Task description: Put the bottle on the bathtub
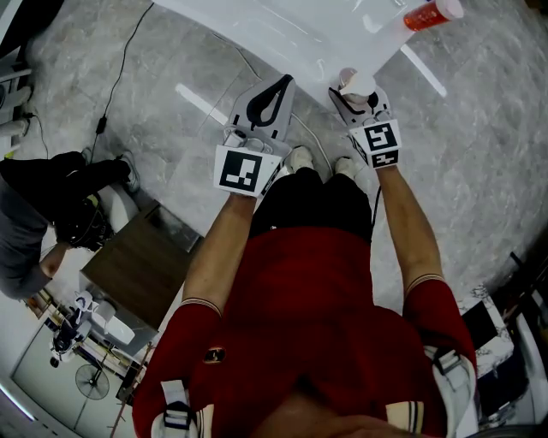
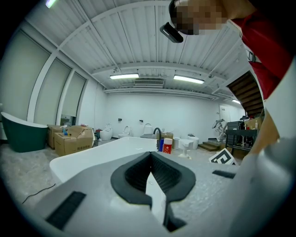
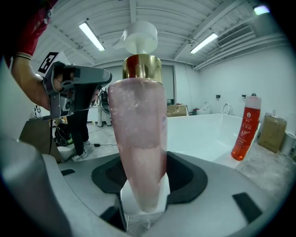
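Note:
A pink pump bottle (image 3: 138, 134) with a gold collar and white pump stands upright between the jaws of my right gripper (image 3: 141, 185), which is shut on its lower part. In the head view this bottle (image 1: 353, 83) and the right gripper (image 1: 356, 96) are just short of the white bathtub (image 1: 282, 34). The tub's rim (image 3: 203, 134) lies ahead to the right. My left gripper (image 1: 278, 85) hangs beside it on the left, jaws shut with nothing between them (image 2: 150, 159), pointing at the tub (image 2: 92, 157).
An orange bottle (image 1: 431, 14) stands on the tub's rim, to the right in the right gripper view (image 3: 244, 134). A red bottle (image 2: 167, 146) and a black faucet (image 2: 157, 135) are at the far end. A person (image 1: 43, 214) crouches at left beside a wooden box (image 1: 141, 265). Cardboard boxes (image 2: 69, 139) stand farther off.

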A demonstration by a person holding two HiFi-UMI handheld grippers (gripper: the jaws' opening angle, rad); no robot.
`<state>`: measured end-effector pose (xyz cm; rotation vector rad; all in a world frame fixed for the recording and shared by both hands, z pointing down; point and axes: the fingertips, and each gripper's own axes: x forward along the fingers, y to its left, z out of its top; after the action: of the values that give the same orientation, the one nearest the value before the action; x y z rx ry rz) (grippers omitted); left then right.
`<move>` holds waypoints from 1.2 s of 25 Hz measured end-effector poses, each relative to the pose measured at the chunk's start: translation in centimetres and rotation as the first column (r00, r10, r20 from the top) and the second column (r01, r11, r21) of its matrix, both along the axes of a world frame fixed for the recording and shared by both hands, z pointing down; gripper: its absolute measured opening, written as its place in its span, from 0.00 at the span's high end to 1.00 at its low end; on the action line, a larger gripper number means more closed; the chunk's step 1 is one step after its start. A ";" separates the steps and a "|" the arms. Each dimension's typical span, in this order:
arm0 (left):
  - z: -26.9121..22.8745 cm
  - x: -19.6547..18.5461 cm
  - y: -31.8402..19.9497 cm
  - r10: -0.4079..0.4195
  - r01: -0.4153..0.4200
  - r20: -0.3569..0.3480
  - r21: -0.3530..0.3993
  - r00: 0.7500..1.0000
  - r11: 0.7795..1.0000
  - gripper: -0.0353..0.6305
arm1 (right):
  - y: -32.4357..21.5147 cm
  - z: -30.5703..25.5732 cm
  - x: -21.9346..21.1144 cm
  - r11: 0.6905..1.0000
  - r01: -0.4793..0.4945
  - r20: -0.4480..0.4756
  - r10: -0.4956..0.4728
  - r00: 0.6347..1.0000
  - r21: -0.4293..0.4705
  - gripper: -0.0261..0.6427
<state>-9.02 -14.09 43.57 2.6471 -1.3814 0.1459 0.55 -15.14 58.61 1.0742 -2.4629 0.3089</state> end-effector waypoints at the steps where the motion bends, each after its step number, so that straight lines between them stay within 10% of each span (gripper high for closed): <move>1: 0.2 -0.1 0.1 0.002 -0.002 0.005 -0.006 1.000 1.000 0.94 | 0.0 0.1 -0.1 1.000 0.001 0.000 -0.001 1.000 -0.002 0.62; 30: 0.3 0.1 0.4 -0.012 0.012 -0.013 -0.019 1.000 1.000 0.94 | -0.1 -0.2 -0.1 1.000 -0.002 0.036 0.002 0.999 0.019 0.56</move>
<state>-8.95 -13.67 43.87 2.6196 -1.3848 0.1389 0.46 -15.24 58.44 1.0879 -2.5018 0.3089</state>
